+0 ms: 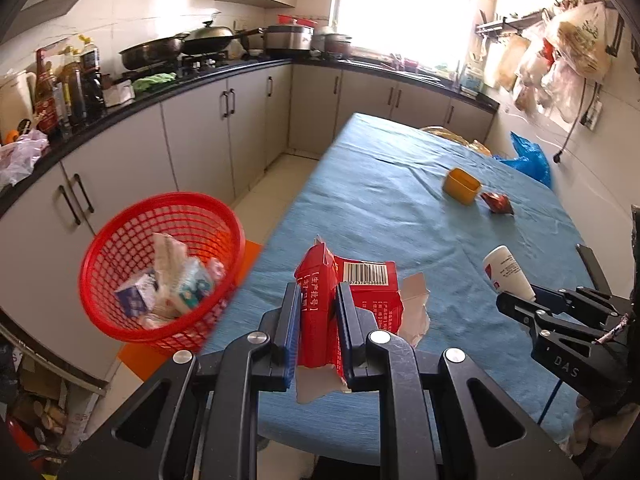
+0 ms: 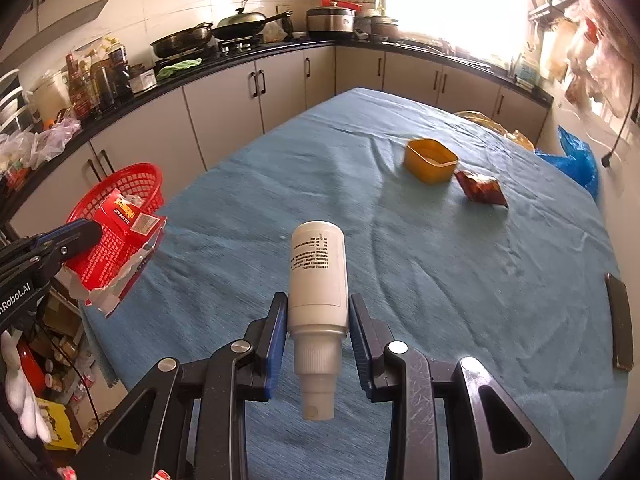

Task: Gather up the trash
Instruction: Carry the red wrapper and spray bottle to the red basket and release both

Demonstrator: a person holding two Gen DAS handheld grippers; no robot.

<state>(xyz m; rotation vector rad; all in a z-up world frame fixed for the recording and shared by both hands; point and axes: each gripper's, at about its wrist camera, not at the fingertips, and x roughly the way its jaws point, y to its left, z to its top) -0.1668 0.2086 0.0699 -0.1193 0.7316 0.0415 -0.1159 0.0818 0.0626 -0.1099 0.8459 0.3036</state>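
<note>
My left gripper (image 1: 318, 300) is shut on a torn red carton (image 1: 344, 292), held above the near left edge of the blue table (image 1: 380, 200). The red mesh basket (image 1: 160, 268) stands left of the table on an orange surface and holds several pieces of trash. My right gripper (image 2: 318, 316) is shut on a white spray bottle (image 2: 318, 276), nozzle toward the camera, above the table. The bottle (image 1: 506, 274) and right gripper (image 1: 520, 300) also show at the right of the left wrist view. The carton (image 2: 116, 248) and basket (image 2: 128, 188) appear at the left of the right wrist view.
A yellow tub (image 2: 430, 160) and a brown wrapper (image 2: 482, 186) lie on the far right of the table. A blue plastic bag (image 2: 576, 160) sits by the wall. A dark flat object (image 2: 620, 320) lies at the table's right edge. Kitchen cabinets and a cluttered counter (image 1: 160, 80) line the left and back.
</note>
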